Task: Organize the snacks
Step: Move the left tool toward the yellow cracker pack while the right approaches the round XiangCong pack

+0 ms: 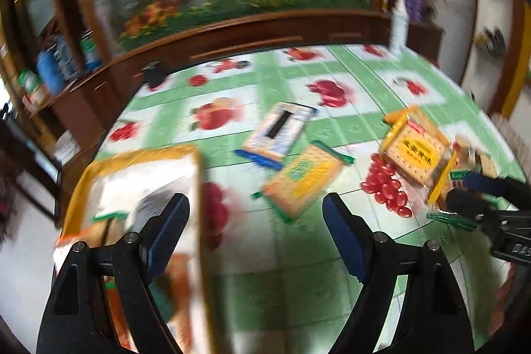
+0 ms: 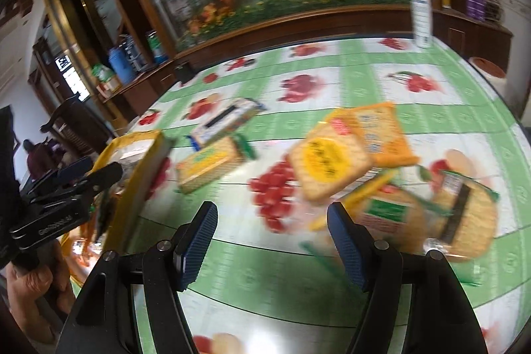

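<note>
Snack packets lie loose on a table [image 2: 365, 82] covered with a green-and-white cloth printed with red fruit. At mid-table, two are counted: a blue-and-white packet [image 2: 229, 118] at the far left and a green-edged cracker packet [image 2: 209, 166] just near of it. To the right lies a cluster of about four overlapping packets: a square cracker packet with a yellow label [image 2: 327, 163], an orange packet [image 2: 381, 131] partly under it, and two cracker packets [image 2: 464, 214] nearer and further right; blur prevents a firm count. A yellow-rimmed box [image 1: 139, 155] stands at the near left edge of the table and holds orange packets whose number cannot be told. One white bottle [image 2: 420, 12] stands at the far right of the table, before a wooden cabinet [image 2: 298, 19] with a flower picture. Left gripper [image 1: 255, 214]: tongs wide, nothing between them, left finger [image 1: 169, 221] over the box, angled downward. Right gripper [image 2: 272, 231]: tongs parted at medium width, empty, angled down just left of the cluster. A hand [image 2: 30, 297] holds the left gripper's handle beside the box.
</note>
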{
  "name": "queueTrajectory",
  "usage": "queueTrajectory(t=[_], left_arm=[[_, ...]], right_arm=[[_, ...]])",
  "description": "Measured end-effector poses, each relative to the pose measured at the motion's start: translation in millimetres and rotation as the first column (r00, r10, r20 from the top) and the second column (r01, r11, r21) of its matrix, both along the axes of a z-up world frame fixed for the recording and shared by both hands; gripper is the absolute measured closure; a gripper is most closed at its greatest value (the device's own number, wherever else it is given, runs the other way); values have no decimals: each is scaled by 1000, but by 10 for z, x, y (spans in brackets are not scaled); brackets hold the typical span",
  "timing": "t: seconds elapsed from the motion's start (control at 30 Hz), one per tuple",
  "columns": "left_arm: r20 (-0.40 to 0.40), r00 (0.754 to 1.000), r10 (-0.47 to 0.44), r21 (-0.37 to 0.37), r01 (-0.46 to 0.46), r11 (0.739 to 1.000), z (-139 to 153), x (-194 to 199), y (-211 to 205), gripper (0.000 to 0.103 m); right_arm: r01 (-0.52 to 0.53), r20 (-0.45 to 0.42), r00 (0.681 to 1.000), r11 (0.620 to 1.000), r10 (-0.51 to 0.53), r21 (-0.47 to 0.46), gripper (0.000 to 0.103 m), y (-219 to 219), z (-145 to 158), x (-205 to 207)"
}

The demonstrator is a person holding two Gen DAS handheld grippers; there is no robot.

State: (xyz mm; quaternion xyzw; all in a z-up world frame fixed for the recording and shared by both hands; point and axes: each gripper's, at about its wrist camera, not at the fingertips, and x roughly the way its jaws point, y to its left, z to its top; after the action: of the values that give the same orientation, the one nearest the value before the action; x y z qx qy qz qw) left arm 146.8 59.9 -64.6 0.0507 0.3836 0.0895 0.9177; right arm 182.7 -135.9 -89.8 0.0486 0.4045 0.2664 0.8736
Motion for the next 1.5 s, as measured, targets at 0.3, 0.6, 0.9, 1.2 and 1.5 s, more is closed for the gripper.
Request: queueTrajectory(t=[0.3, 0.6, 0.9, 1.2, 1.5], left_arm=[[-105, 994, -29, 74, 37, 997, -315, 399, -205, 20], [-163, 986, -31, 65, 43, 997, -486, 685, -203, 20], [-203, 978, -57, -76, 42, 996, -592, 776, -117, 20], [-221, 971, -95, -151, 62, 987, -593, 612, -164, 20], [-204, 978, -53, -186, 14, 982, -629, 770, -48, 20]], right_arm=[[87, 19, 996, 993, -86, -74, 23, -444, -90, 106], [60, -4, 998, 986, -62, -156, 6, -354, -230, 272], [-101, -23, 995, 967, 98, -234, 18, -12, -407, 267], [-133, -80, 990, 970, 119, -201, 14, -103, -396, 192], [-39, -71, 997, 968, 22, -247, 8, 20, -439, 189]])
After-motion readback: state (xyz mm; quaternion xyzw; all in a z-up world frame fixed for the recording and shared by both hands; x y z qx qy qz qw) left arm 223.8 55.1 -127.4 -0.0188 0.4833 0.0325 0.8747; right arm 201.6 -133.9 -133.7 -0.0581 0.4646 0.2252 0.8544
